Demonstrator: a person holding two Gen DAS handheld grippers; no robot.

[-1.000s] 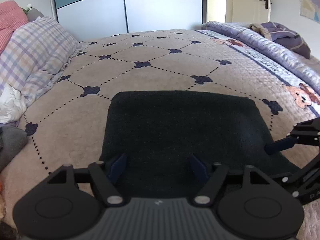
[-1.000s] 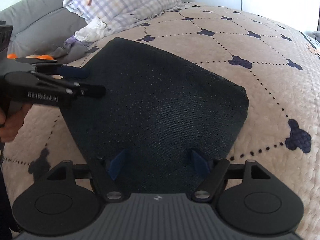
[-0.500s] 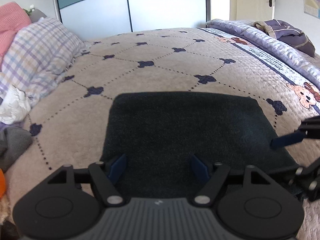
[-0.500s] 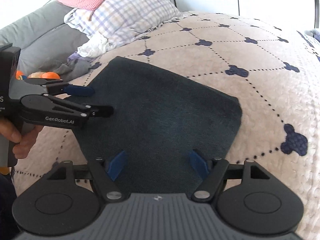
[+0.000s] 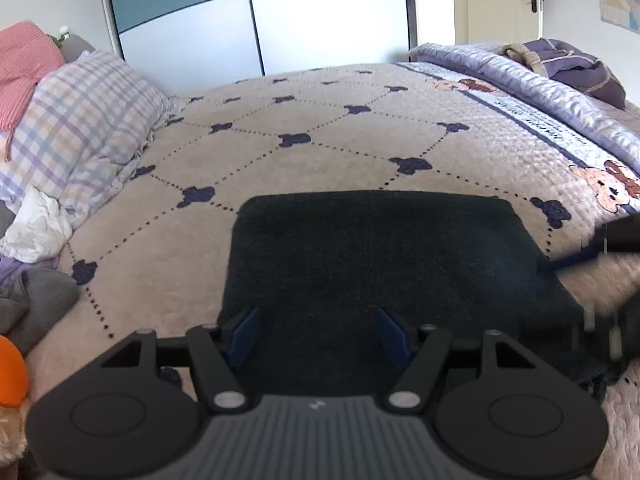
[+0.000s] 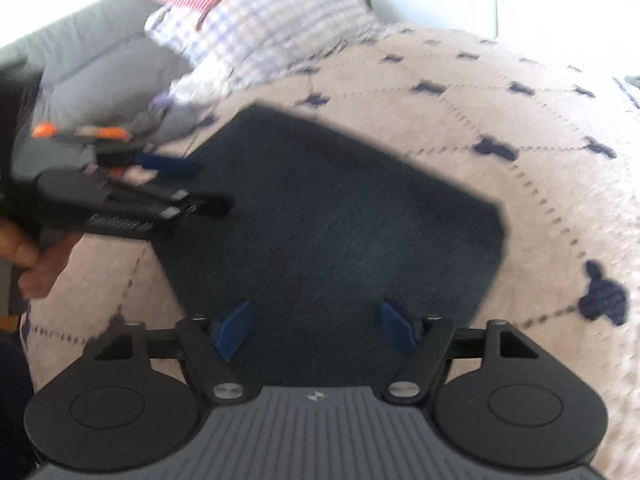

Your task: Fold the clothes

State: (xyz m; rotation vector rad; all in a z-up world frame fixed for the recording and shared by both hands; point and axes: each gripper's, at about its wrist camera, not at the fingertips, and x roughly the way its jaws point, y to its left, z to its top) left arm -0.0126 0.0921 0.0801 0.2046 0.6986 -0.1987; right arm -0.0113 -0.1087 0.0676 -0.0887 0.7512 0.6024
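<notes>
A dark folded garment (image 5: pixel 380 264) lies flat on the beige quilted bedspread (image 5: pixel 320 148). My left gripper (image 5: pixel 318 334) hovers over its near edge, open, with nothing between its blue pads. The right gripper's blurred blue finger shows at that view's right edge (image 5: pixel 576 260), beside the garment's right side. In the right wrist view the same garment (image 6: pixel 340 216) fills the middle, and my right gripper (image 6: pixel 316 330) is open above its near edge, holding nothing. There the left gripper (image 6: pixel 188 188), held by a hand, hangs open over the garment's left corner.
A checked pillow (image 5: pixel 80 132) and a pink one (image 5: pixel 20 76) lie at the left, with white and grey clothes (image 5: pixel 36 232) below them. A purple quilt (image 5: pixel 540 92) with a heap of clothes lies at the right. Wardrobe doors (image 5: pixel 256 20) stand behind the bed.
Both grippers have drawn back and up from the garment, so more of the bed shows. The right gripper is moving fast and is blurred. The garment has stayed put.
</notes>
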